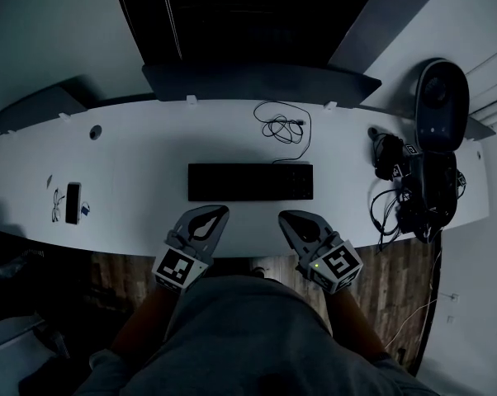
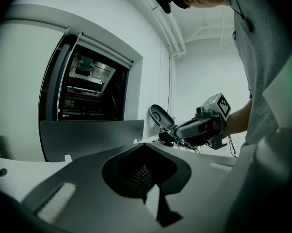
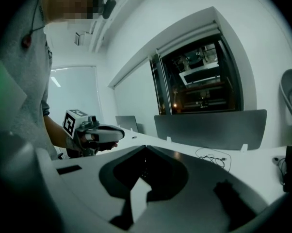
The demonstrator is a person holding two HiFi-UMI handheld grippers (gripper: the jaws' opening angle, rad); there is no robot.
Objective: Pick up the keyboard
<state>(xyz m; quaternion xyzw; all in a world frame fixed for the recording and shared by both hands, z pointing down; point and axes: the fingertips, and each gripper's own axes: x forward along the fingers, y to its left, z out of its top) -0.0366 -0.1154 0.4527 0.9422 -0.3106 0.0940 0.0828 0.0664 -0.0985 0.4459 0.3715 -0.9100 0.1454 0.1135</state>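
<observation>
A black keyboard (image 1: 250, 181) lies flat in the middle of the white desk (image 1: 141, 151). My left gripper (image 1: 220, 212) hovers just short of the keyboard's front left edge, over the desk's front edge, jaws shut and empty. My right gripper (image 1: 284, 217) hovers short of the front right edge, also shut and empty. In the left gripper view the shut jaws meet at the left gripper's tip (image 2: 145, 145); keyboard keys (image 2: 138, 173) show through the gap in the jaws, and the right gripper (image 2: 177, 129) hangs beside. The right gripper view shows its shut tip (image 3: 146, 147) and the left gripper (image 3: 121, 133).
A phone (image 1: 73, 202) lies at the desk's left. A coiled cable (image 1: 283, 126) sits behind the keyboard. Dark gear with tangled cables (image 1: 414, 184) and a rounded black device (image 1: 441, 101) crowd the right end. A grey divider panel (image 1: 261, 79) stands along the back.
</observation>
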